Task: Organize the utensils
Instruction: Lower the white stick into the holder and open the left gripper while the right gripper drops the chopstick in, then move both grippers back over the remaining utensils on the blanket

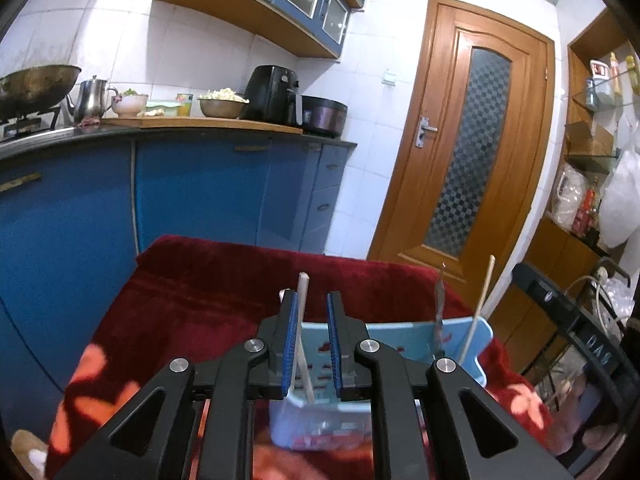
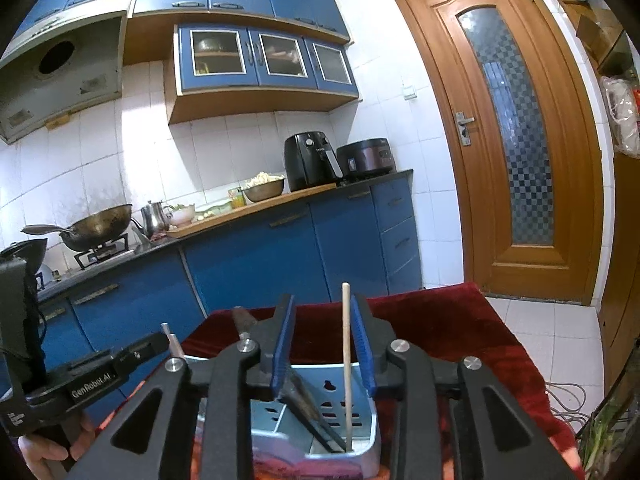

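A light blue utensil holder [image 1: 404,342] stands on a red flowered cloth [image 1: 200,292]; it also shows in the right wrist view [image 2: 320,412]. My left gripper [image 1: 313,344] is open around a pale chopstick [image 1: 303,320] that stands in the holder and leans on the left pad. My right gripper [image 2: 323,354] is open around a wooden chopstick [image 2: 346,352] that stands in the holder, close to the right pad. A dark-handled knife [image 2: 304,404] leans in the holder too. In the left wrist view the knife [image 1: 439,312] and the wooden chopstick [image 1: 482,312] stand at the holder's right end.
Blue kitchen cabinets [image 1: 192,188] and a counter with a wok [image 1: 36,84], kettle, bowls and an air fryer [image 1: 276,94] lie behind. A wooden door [image 1: 464,152] is at the right. The left gripper's body [image 2: 80,384] shows at the right wrist view's left.
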Demonstrator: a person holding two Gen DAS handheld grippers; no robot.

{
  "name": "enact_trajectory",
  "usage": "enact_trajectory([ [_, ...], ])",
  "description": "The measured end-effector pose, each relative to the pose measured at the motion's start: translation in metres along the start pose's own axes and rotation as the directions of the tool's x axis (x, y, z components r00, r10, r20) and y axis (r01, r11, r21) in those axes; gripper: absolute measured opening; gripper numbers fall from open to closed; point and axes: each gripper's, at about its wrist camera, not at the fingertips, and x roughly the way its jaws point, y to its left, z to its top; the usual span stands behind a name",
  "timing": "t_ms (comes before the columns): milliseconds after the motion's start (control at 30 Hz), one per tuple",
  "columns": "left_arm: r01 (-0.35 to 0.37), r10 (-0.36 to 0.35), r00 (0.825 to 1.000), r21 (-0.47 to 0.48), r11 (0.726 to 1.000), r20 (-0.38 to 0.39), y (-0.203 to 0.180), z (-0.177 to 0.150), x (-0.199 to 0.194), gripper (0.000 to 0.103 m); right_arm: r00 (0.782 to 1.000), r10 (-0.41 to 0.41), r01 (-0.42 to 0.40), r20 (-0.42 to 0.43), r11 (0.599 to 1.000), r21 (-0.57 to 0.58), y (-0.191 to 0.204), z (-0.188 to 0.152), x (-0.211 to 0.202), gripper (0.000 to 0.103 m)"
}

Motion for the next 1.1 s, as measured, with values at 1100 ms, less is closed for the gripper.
enact_trajectory([
  [1100,0.045,-0.019,0.938,0.067,0.997,-0.345,-0.004,-0.086,-0.082,0.015,0.982,0.010,-0.004,-0.187,0.999,0.033,0.032,-0.069,-0.118,0.033],
])
